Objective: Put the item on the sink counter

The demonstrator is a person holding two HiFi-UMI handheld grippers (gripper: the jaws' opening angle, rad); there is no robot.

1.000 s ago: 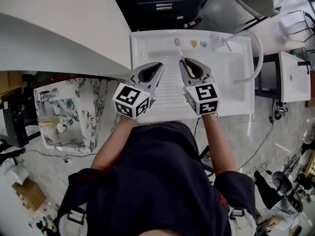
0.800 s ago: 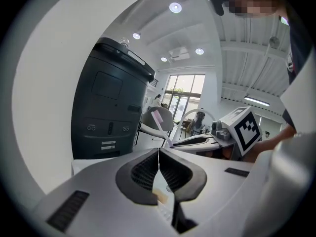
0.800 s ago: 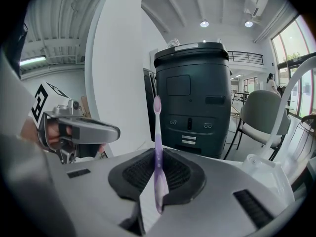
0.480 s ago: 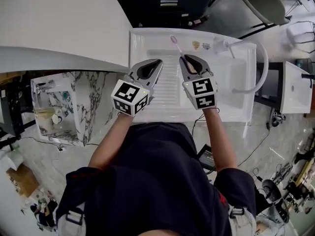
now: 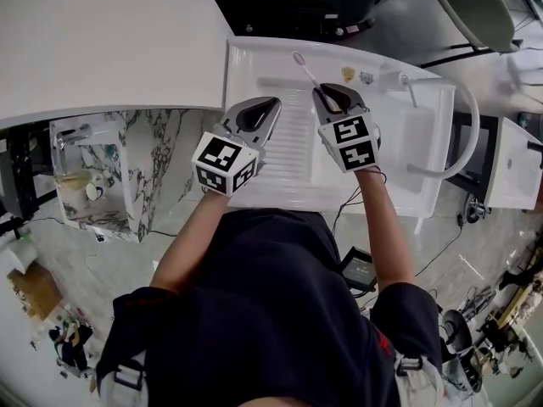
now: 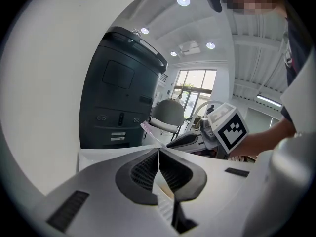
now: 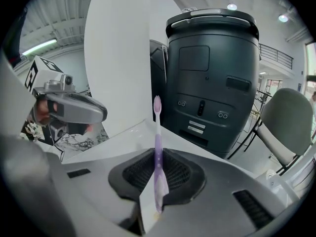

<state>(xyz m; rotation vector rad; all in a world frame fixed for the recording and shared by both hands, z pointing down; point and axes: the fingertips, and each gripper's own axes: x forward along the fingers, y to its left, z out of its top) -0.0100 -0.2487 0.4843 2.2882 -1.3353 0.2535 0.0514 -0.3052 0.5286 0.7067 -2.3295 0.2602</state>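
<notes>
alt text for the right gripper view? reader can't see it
The right gripper is shut on the handle of a purple toothbrush, whose head points away over a white sink counter. A tall dark machine stands behind, and the left gripper shows at left.

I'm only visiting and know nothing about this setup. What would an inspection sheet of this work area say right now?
Surface: white sink unit with a ribbed slope, bare below the tools.
Job's things: toothbrush, purple, held above the sink, bristle end pointing away from the person; not yet set down.
Clutter: two small objects on the back ledge, too small to identify.
Grippers: right tool shut on the toothbrush handle; left tool shut, empty.
Cables: black cable hanging below the sink's front edge; white hose arcing from the tap.
Surroundings: marble basin to the left, dark cabinet behind, chair.
</notes>
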